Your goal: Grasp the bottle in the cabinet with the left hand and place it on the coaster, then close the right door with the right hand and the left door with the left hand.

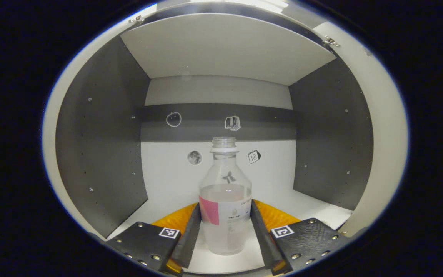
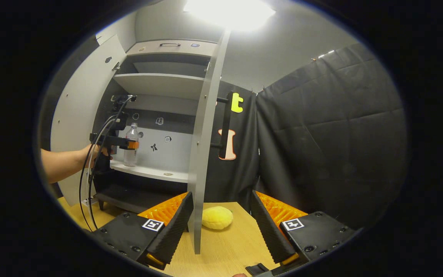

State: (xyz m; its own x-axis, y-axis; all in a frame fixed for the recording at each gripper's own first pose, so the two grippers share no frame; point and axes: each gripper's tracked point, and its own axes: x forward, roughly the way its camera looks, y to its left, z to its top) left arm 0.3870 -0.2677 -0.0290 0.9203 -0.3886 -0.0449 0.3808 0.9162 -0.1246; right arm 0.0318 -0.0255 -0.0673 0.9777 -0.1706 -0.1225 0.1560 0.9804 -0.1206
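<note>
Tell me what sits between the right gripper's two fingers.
In the right gripper view, the right gripper is open on nothing; in the gap behind it show the right door's edge, a yellow soft object and bare table.

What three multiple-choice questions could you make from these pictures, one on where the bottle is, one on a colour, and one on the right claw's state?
1. Where does the bottle stand?
A. On a cabinet shelf
B. On the wooden table
C. On the floor

2. What colour is the soft round thing on the table?
A. Blue
B. Yellow
C. Red

3. How is the right claw?
A. Shut on the door
B. Shut on the bottle
C. Open

Answers: 1 A, the bottle rests on the white shelf between the left claw fingers. 2 B, it looks plainly yellow. 3 C, its fingers stand wide apart with the door edge between them, pressing nothing.
</note>
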